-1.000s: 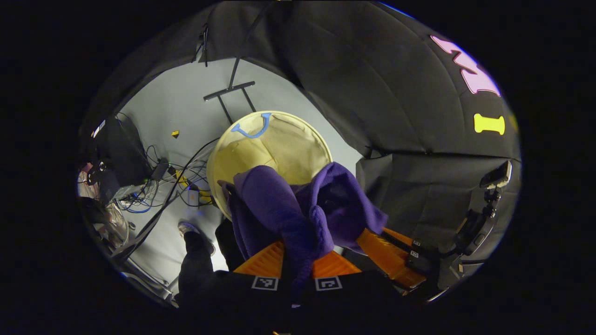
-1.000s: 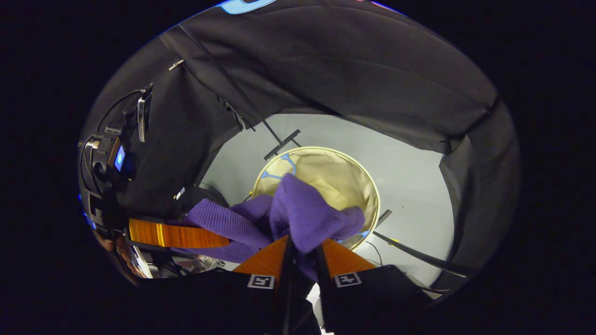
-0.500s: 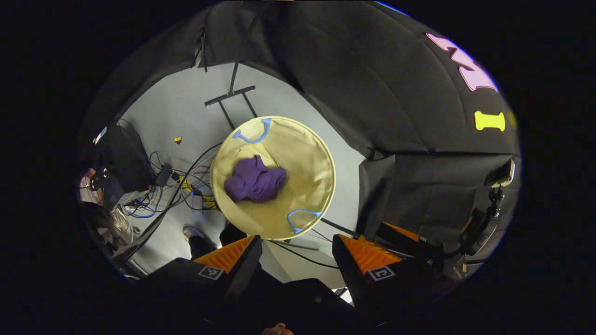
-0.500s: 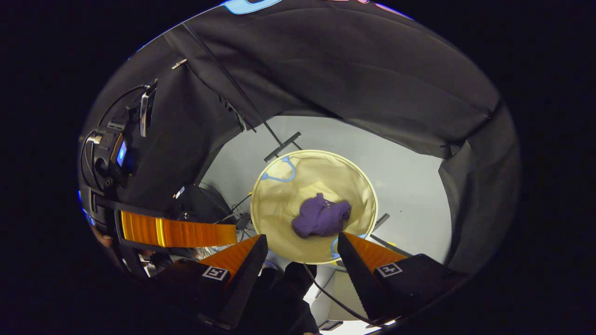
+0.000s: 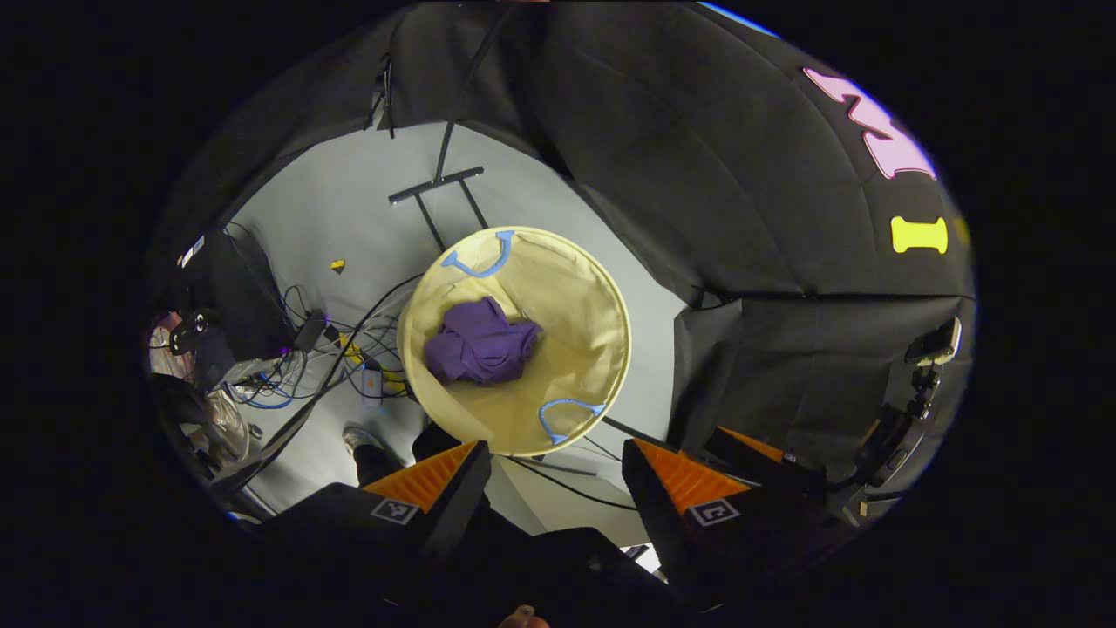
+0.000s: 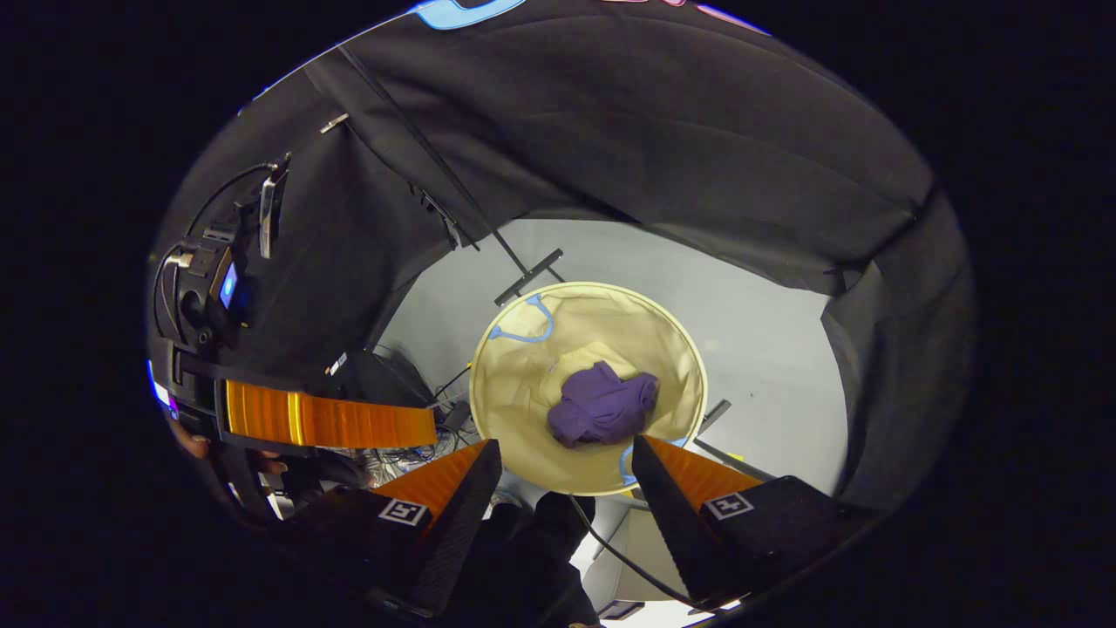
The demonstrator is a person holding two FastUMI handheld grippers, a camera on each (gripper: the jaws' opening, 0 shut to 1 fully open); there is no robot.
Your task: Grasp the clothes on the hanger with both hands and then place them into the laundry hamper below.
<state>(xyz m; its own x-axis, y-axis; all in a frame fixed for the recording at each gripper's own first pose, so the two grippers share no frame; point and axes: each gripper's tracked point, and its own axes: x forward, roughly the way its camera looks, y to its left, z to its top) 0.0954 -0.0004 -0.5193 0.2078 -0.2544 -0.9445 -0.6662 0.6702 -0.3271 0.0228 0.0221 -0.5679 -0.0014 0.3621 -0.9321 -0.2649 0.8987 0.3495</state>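
A crumpled purple garment (image 5: 479,343) (image 6: 602,404) lies at the bottom of the round cream laundry hamper (image 5: 606,288) (image 6: 680,344) with blue handles on the grey floor below. My left gripper (image 5: 554,449) hangs above the hamper's near rim, open, with nothing between its fingers. My right gripper (image 6: 565,447) is also open and empty above the hamper. In the right gripper view the left gripper (image 6: 327,425) shows side-on at the left; in the left gripper view the right gripper (image 5: 758,453) shows at the lower right.
The foot of a black stand (image 5: 434,185) (image 6: 528,275) rests on the floor beyond the hamper. Tangled cables and a dark box (image 5: 288,349) lie to the hamper's left. A person's shoe (image 5: 356,436) stands near the hamper. Black cloth walls close in around.
One second ago both grippers were shut on the purple garment above the hamper. Both have opened, and the garment has dropped into the hamper, where it now lies still.
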